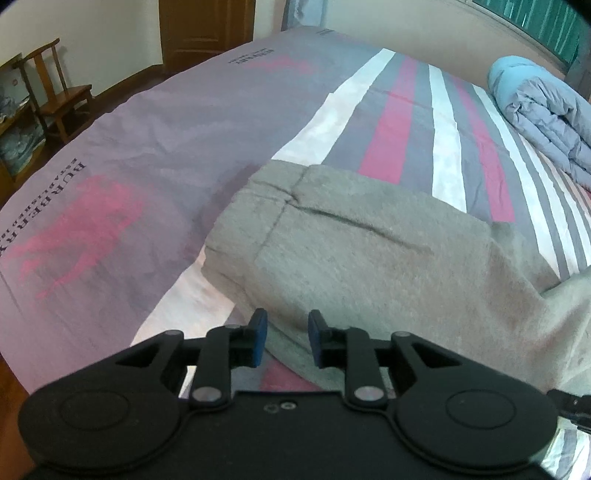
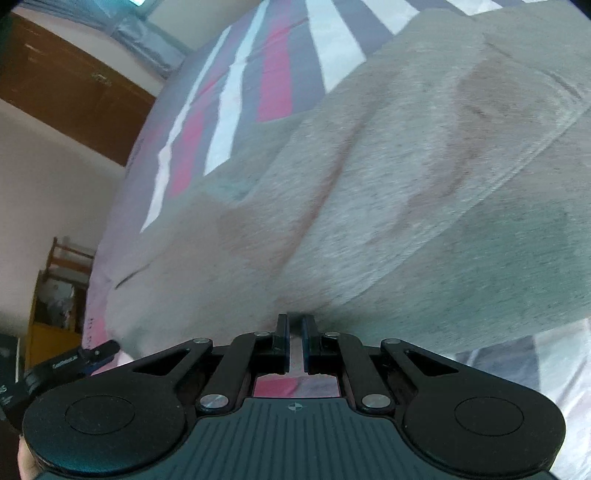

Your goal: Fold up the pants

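Grey pants lie on the striped bed, partly folded, with a seamed fold edge at their far left. My left gripper is open, its blue pads either side of the near edge of the pants, holding nothing. In the right wrist view the pants fill most of the frame, blurred. My right gripper is nearly closed on the near edge of the pants fabric. The left gripper's tip shows at the lower left of that view.
The bed cover has purple, white, red and grey stripes. A folded blue-grey quilt lies at the far right. A wooden chair and a door stand beyond the bed. A brown cabinet is at the left.
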